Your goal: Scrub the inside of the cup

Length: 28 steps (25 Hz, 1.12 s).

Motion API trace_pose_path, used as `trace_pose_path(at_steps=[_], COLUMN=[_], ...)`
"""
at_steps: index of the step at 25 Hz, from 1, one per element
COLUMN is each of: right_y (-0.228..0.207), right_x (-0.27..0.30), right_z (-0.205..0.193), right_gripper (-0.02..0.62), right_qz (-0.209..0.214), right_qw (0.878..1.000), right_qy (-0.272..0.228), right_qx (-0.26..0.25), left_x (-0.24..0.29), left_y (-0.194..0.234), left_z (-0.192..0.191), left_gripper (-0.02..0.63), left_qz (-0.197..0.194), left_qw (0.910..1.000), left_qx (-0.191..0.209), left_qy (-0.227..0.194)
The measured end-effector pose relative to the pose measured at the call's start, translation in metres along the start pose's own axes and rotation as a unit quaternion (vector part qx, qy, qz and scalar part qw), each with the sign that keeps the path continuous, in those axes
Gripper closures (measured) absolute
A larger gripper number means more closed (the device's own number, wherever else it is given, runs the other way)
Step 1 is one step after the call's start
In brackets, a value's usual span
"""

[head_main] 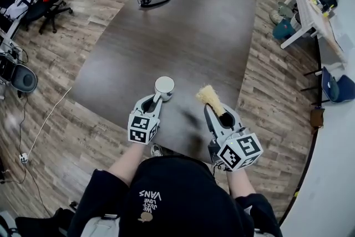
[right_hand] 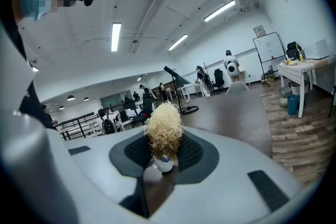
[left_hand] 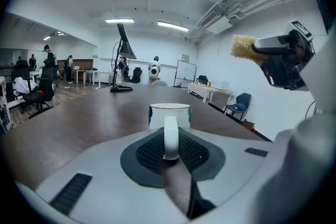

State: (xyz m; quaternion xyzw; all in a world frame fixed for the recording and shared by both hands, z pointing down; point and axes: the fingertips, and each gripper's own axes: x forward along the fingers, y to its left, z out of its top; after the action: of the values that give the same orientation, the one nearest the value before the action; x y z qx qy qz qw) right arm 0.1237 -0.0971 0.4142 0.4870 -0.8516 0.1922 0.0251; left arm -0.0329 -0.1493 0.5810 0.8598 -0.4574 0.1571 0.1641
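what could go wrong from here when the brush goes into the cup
1. The left gripper grips the cup only by its thin handle, so brush pressure may twist or tip it.
2. The brush in the right gripper has a bushy head that looks about as wide as the cup's mouth; it may snag on the rim.
3. The cup is fairly near the front edge of the table, so a slip could send it off.

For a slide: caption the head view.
Left gripper holds the cup by its handle; right gripper holds a brush beside it.
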Motion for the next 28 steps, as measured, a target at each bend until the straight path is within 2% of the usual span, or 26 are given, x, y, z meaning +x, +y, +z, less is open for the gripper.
trace_pose_path(at_steps=[17, 28], right_y=[0.000, -0.001], right_x=[-0.001, 0.001], right_z=[-0.001, -0.005], right_gripper=[0.495, 0.495], right_qz=[0.002, 0.011], right_qw=[1.000, 1.000], right_qy=[0.002, 0.009], right_qx=[0.006, 0.013], left_x=[0.003, 0.003], left_y=[-0.003, -0.009], left_z=[-0.009, -0.014], left_gripper=[0.538, 0.537], left_qz=[-0.009, -0.011], left_qw=[0.9999, 0.9997], left_qx=[-0.003, 0.020], left_qy=[-0.003, -0.002])
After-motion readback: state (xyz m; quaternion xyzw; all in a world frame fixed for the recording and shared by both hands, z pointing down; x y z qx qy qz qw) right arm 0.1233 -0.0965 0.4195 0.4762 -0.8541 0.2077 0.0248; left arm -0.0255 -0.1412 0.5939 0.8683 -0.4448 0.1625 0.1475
